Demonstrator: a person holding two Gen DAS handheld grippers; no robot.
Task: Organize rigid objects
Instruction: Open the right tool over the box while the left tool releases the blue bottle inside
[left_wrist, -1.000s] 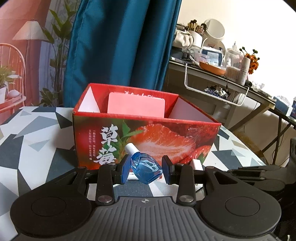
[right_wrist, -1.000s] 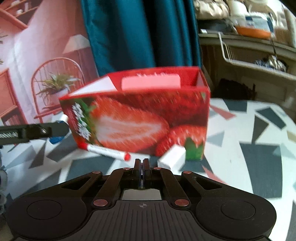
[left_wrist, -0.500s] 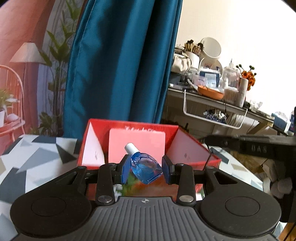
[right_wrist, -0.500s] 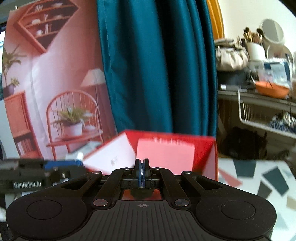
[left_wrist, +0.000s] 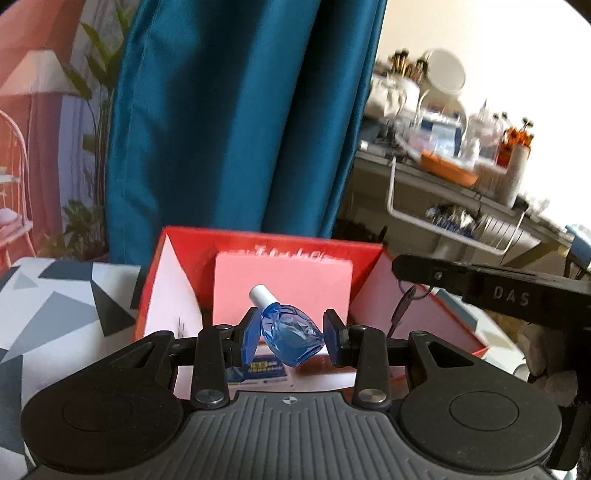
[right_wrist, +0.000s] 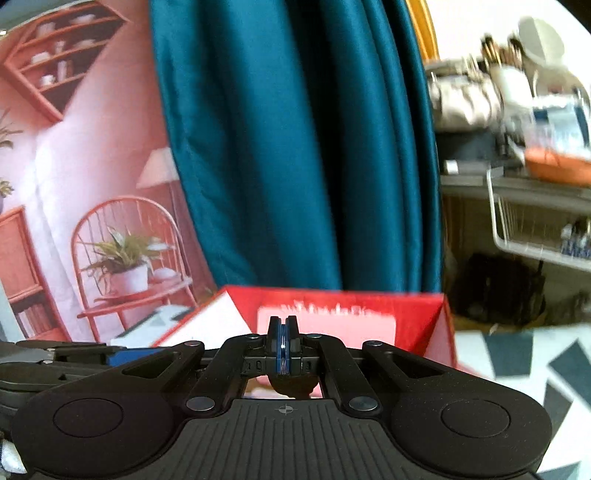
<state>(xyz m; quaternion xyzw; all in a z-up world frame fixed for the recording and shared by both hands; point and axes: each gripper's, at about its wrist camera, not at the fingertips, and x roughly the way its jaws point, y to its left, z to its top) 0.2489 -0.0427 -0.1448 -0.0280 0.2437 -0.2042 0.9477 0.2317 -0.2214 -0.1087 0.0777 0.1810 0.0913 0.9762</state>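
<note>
Left gripper (left_wrist: 290, 338) fingers clamp small blue faceted plastic bottle (left_wrist: 291, 338) with white cap, tilted, above open red strawberry-print cardboard box (left_wrist: 369, 254). Right gripper (right_wrist: 282, 345) fingers pressed together, empty. Teal curtain (left_wrist: 240, 110) beyond the box.

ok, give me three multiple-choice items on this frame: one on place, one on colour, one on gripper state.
1. Where is the blue bottle?
A. Lying on the table
B. Between the left gripper pads, above the red box
C. On the shelf behind

2. What colour is the bottle's cap?
A. White
B. Red
C. Black

3. What state is the right gripper in?
A. Wide open
B. Shut on a pen
C. Shut, nothing between the pads

Answers:
1 B: the left wrist view shows both pads pressing the bottle, with the box's open top beyond.
2 A: the cap at the tilted neck is white.
3 C: the right wrist view shows the pads meeting with nothing between.
</note>
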